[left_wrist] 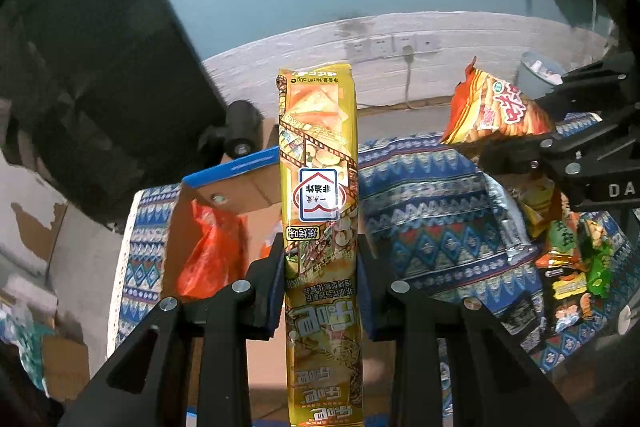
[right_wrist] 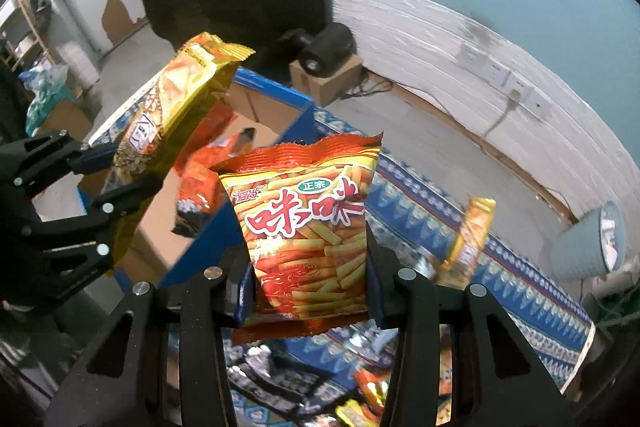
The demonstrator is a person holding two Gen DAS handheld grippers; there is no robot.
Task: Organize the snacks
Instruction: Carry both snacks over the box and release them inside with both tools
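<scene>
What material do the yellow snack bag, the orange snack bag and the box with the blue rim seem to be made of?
Yellow snack bag: probably glossy plastic film, as it shines and has a crimped end seal.
Orange snack bag: likely the same glossy film, with glare and a serrated top edge.
Box: apparently matte brown cardboard inside; its blue rim looks printed or taped.

The yellow packet (left_wrist: 320, 187) clamped in the left tongs (left_wrist: 320, 259) runs off the bottom edge of the left wrist view, so its lower end is unseen. Behind it, most of the cardboard box (left_wrist: 224, 195) interior is covered, and the orange bag (left_wrist: 212, 251) inside is blurred. To the right of these tongs, the heap of snack packets (left_wrist: 568, 267) is partly covered and its print unreadable. Below the right tongs (right_wrist: 310, 287), the orange packet (right_wrist: 308, 219) hides the surface (right_wrist: 500, 267), and the packets (right_wrist: 280, 375) there are smeared.
</scene>
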